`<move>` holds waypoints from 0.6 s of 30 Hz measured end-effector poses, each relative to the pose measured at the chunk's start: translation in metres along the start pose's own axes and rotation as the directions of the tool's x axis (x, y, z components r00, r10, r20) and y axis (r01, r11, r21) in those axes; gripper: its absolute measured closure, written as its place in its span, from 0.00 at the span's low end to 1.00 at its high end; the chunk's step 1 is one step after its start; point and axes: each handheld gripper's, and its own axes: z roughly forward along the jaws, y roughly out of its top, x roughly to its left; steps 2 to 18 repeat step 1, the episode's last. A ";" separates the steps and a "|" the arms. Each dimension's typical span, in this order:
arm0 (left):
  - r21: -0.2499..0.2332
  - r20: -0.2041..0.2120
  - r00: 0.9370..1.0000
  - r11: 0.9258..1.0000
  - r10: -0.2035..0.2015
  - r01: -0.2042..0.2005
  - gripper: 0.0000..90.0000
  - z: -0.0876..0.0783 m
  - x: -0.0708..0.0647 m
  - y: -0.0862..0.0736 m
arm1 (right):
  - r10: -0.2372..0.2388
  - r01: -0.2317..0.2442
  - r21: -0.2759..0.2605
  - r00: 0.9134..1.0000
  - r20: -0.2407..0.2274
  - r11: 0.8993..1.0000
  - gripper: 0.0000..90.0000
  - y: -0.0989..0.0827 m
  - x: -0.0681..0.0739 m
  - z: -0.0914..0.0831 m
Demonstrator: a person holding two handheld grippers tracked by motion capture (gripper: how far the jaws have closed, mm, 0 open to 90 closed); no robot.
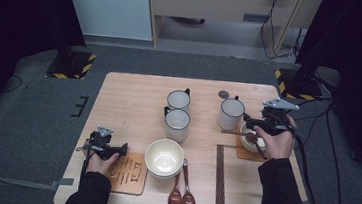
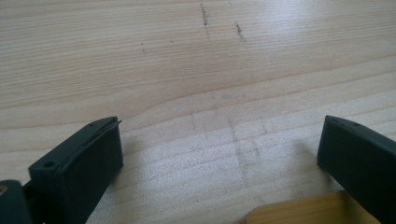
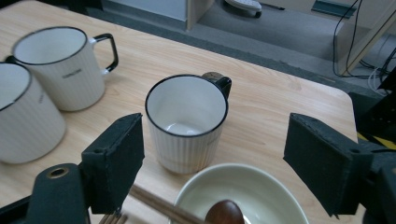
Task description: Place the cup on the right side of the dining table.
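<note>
The right gripper (image 3: 212, 158) hung wide open and empty over the small bowl (image 3: 243, 196) holding a brown spoon (image 3: 225, 212), the white mug (image 3: 187, 121) at its twelve o'clock, while the left gripper (image 2: 219, 158) hovered open and empty above the bare table (image 2: 187, 70), a wooden coaster (image 2: 299, 212) at five o'clock

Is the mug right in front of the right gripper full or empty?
Empty. The right gripper view looks down into the upright mug and shows its bare white bottom, with no liquid inside. It stands behind the bowl.
</note>
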 end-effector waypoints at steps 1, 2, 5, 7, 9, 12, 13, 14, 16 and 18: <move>0.000 0.000 1.000 1.000 0.000 0.000 0.00 0.000 0.000 0.000 | 0.000 0.000 0.000 1.000 0.000 1.000 0.22 0.000 0.000 0.000; 0.000 0.000 1.000 1.000 0.000 0.000 0.00 0.000 0.000 0.000 | 0.000 0.000 0.000 1.000 0.000 1.000 0.22 0.000 0.000 0.000; 0.000 0.000 1.000 1.000 0.000 0.000 0.00 0.000 0.000 0.000 | 0.000 0.000 0.000 1.000 0.000 1.000 0.22 0.000 0.000 0.000; 0.000 0.000 1.000 1.000 0.000 0.000 0.00 0.000 0.000 0.000 | 0.000 0.000 0.000 1.000 0.000 1.000 0.22 0.000 0.000 0.000; 0.000 0.000 1.000 1.000 0.000 0.000 0.00 0.000 0.000 0.000 | 0.000 0.000 0.000 1.000 0.000 1.000 0.22 0.000 0.000 0.000; 0.000 0.000 1.000 1.000 0.000 0.000 0.00 0.000 0.000 0.000 | 0.000 0.000 0.000 1.000 0.000 1.000 0.22 0.000 0.000 0.000; 0.000 0.000 1.000 1.000 0.000 0.000 0.00 0.000 0.000 0.000 | 0.000 0.000 0.000 1.000 0.000 1.000 0.22 0.000 0.000 0.000; 0.000 0.000 1.000 1.000 0.000 0.000 0.00 0.000 0.000 0.000 | 0.000 0.000 0.000 1.000 0.000 1.000 0.22 0.000 0.000 0.000; 0.000 0.000 1.000 1.000 0.000 0.000 0.00 0.000 0.000 0.000 | 0.000 0.000 0.000 1.000 0.000 1.000 0.22 0.000 0.000 0.000; 0.000 0.000 1.000 1.000 0.000 0.000 0.00 0.000 0.000 0.000 | 0.000 0.000 0.000 1.000 0.000 1.000 0.22 0.000 0.000 0.000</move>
